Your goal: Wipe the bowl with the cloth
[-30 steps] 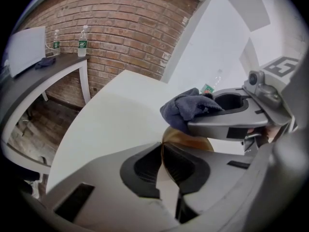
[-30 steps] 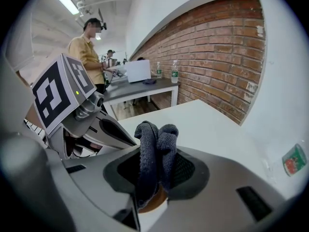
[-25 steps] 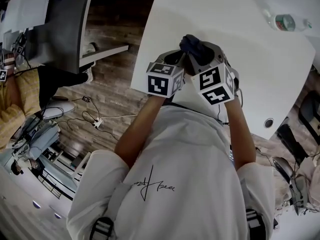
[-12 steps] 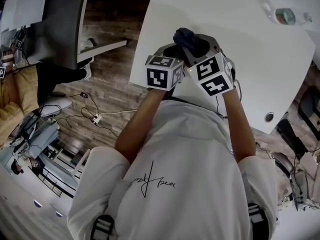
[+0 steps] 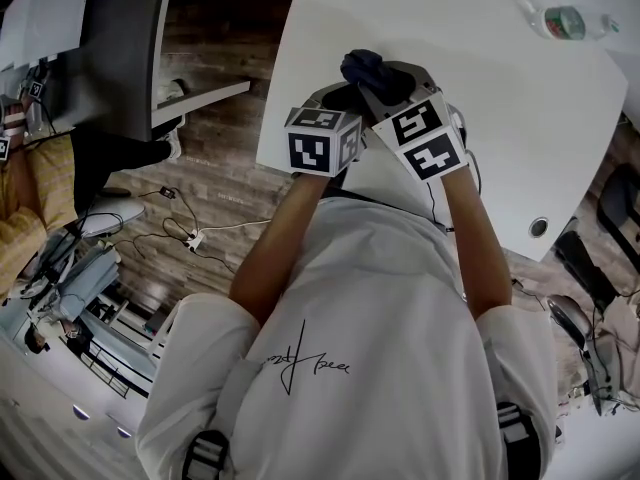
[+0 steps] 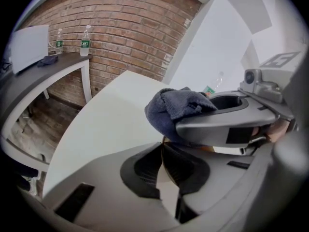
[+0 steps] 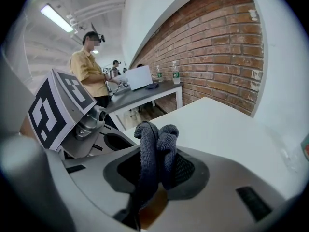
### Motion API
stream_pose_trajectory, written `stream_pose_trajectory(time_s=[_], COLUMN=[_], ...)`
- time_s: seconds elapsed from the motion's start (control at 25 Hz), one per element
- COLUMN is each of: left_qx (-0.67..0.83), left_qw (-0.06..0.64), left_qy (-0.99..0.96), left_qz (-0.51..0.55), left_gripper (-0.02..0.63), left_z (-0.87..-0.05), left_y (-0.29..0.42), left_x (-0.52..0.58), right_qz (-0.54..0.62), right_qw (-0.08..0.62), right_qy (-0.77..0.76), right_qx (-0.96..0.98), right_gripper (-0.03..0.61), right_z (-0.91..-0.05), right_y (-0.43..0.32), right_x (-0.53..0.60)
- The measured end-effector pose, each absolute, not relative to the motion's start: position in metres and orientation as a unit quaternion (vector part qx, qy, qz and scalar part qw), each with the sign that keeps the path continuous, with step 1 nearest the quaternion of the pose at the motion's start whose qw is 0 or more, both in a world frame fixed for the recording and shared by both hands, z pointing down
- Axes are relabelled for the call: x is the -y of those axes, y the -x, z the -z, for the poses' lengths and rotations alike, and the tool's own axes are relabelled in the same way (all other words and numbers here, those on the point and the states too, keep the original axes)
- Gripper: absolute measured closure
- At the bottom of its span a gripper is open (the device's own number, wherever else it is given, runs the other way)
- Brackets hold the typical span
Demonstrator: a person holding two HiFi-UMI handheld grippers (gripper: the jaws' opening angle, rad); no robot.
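Over the white table (image 5: 520, 128) both grippers meet tip to tip. My right gripper (image 5: 385, 90) is shut on a dark blue cloth (image 5: 362, 68), which bunches up out of its jaws (image 7: 155, 144) and shows in the left gripper view as a wad (image 6: 174, 110). Under the cloth only slivers of a brown bowl (image 7: 152, 209) (image 6: 212, 149) show; the rest is hidden by the grippers. My left gripper (image 5: 345, 100) has its jaws almost together (image 6: 162, 143), pinching what looks like the bowl's thin rim.
A water bottle (image 5: 565, 23) lies at the table's far right and a cable hole (image 5: 539, 227) sits near its right edge. The table's left edge (image 5: 275, 118) is close to the grippers. A grey desk (image 5: 120, 58), seated people and floor cables lie to the left.
The right gripper has rolled a little with the cloth in it. Both hands have kept their place and the left gripper's jaws stand as before.
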State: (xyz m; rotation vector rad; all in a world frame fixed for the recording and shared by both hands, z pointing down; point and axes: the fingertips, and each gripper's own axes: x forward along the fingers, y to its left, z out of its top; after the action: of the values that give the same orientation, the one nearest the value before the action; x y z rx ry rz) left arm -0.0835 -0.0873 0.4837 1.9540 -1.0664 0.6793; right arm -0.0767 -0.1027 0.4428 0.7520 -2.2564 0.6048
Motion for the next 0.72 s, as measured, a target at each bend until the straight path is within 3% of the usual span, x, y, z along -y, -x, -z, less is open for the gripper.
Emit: stream_pose_trajectory(time_s=[0.72], left_qx=[0.427], left_qw=[0.393], left_qy=[-0.770], left_qz=[-0.264], left_gripper=[0.603], left_z=[-0.484], left_y=[0.089], left_x=[0.090], right_qz=[-0.268], right_qw=[0.340], right_qy=[-0.311], right_qx=[0.846], right_gripper=[0.474], right_z=[-0.442], right_y=[0.065], right_x=[0.115])
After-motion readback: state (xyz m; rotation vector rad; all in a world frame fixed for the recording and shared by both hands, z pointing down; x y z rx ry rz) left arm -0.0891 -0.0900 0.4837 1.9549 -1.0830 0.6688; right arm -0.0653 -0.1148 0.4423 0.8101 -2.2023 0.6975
